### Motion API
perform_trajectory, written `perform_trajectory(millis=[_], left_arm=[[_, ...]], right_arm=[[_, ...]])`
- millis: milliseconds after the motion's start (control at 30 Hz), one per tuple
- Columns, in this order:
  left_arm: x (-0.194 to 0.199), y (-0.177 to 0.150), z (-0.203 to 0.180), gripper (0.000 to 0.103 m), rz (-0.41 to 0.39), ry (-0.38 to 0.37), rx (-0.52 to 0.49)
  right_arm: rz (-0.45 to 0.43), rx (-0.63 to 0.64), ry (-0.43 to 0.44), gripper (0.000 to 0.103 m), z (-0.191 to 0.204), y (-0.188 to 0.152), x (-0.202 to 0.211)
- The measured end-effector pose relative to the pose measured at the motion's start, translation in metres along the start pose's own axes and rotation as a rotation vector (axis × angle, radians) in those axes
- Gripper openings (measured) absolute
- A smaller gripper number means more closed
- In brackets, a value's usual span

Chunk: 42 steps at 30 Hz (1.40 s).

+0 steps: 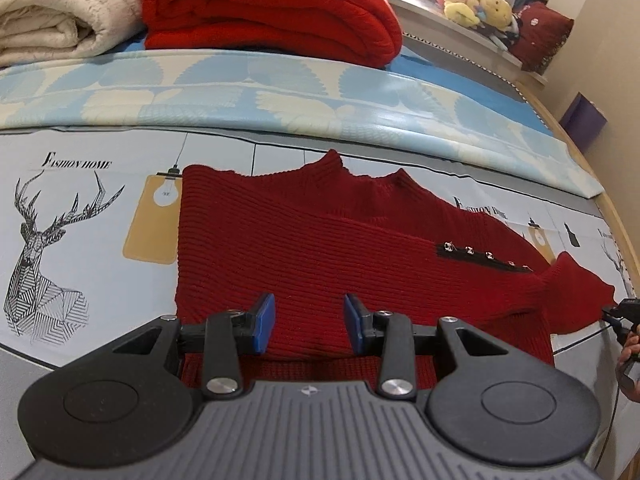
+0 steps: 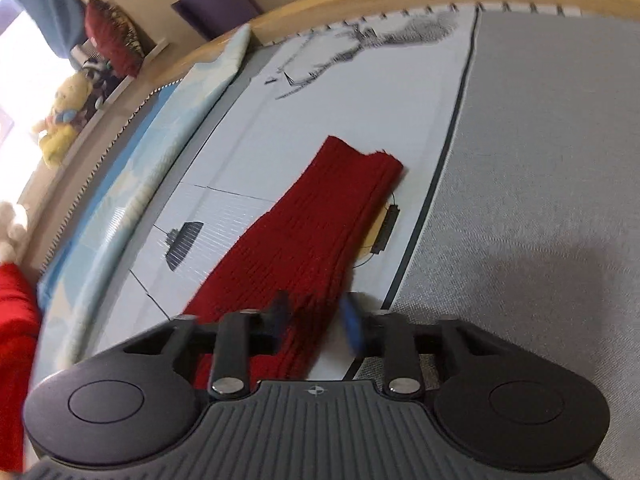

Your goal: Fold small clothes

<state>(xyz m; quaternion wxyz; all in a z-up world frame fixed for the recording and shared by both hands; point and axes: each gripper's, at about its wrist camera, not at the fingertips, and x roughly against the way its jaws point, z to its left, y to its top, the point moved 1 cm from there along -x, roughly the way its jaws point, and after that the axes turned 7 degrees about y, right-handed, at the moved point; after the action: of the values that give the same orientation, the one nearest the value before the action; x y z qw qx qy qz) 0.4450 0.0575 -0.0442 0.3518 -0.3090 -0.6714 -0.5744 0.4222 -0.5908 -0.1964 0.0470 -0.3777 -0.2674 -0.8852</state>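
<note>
- Left wrist view: dark red ribbed sweater [image 1: 320, 240] lies flat, face up, on a printed bed sheet [image 1: 80, 240] with deer and lamp drawings.
- Sweater's neck points to the far side. The side of the garment at the left of the picture is folded in, giving a straight edge there.
- One sleeve [image 1: 560, 284] stretches out to the right; a dark strip with metal eyelets [image 1: 488, 258] sits where it meets the body.
- Left gripper [image 1: 310, 324] hangs over the near part of the sweater body. Jaws moderately apart; blue pads [image 1: 264, 324] show clear of each other, and nothing is pinched between them.
- Right gripper [image 1: 610, 312] is at the far right edge, its tip against the end of the sleeve, with a hand [image 1: 630, 350] behind it.
- Beyond the sweater: a pale blue leaf-pattern mat [image 1: 280, 92], a folded red blanket [image 1: 272, 8], a cream blanket [image 1: 60, 12], and plush toys [image 1: 476, 4] on a ledge.
- Right wrist view: picture smeared by motion blur.
- The sleeve [image 2: 312, 232] runs from the right gripper [image 2: 318, 320] away across the sheet, its end lying flat.
- Jaws narrow. Ribbed sleeve fabric fills the gap between the blurred pads; read as clamped on the sleeve.
- Grey cover [image 2: 540, 160] is to the right of the sheet.
</note>
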Motion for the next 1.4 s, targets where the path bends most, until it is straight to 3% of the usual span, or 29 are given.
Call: perform_trajectory(millis=[167,300,467,633,767,833,933,1000,1133,1267,1400], left_arm=[[0.003,0.002,0.01,0.041,-0.004,0.003,0.013],[0.009,0.004,0.027,0.041,-0.011,0.011,0.036],[0.017,0.01,0.054,0.041,-0.016,0.022,0.104],[0.025,0.016,0.076,0.041,-0.027,0.019,0.167],[0.029,0.02,0.088,0.041,-0.028,0.012,0.201],[0.031,0.021,0.093,0.041,-0.03,0.009,0.218],[0.032,0.022,0.1,0.041,-0.028,0.006,0.24],[0.034,0.023,0.105,0.041,-0.028,0.002,0.249],[0.038,0.025,0.112,0.041,-0.038,0.002,0.261],[0.038,0.024,0.116,0.041,-0.037,0.013,0.269],[0.036,0.022,0.122,0.041,-0.031,0.023,0.288]], right_arm=[[-0.097,-0.018,-0.004,0.008,0.017,-0.001,0.016],[-0.19,0.164,0.048,0.007,0.078,-0.011,0.042],[-0.223,0.457,0.242,0.007,0.188,-0.065,0.09],[-0.185,0.746,0.513,0.007,0.29,-0.171,0.144],[-0.032,0.916,0.659,0.007,0.34,-0.276,0.158],[0.133,1.012,0.684,0.01,0.352,-0.335,0.15],[0.415,1.103,0.621,0.01,0.34,-0.403,0.126],[0.558,1.143,0.562,0.01,0.327,-0.426,0.121],[0.554,1.211,0.562,0.013,0.315,-0.408,0.148],[0.475,1.182,0.558,0.023,0.321,-0.335,0.168],[0.335,1.063,0.541,0.032,0.308,-0.263,0.184]])
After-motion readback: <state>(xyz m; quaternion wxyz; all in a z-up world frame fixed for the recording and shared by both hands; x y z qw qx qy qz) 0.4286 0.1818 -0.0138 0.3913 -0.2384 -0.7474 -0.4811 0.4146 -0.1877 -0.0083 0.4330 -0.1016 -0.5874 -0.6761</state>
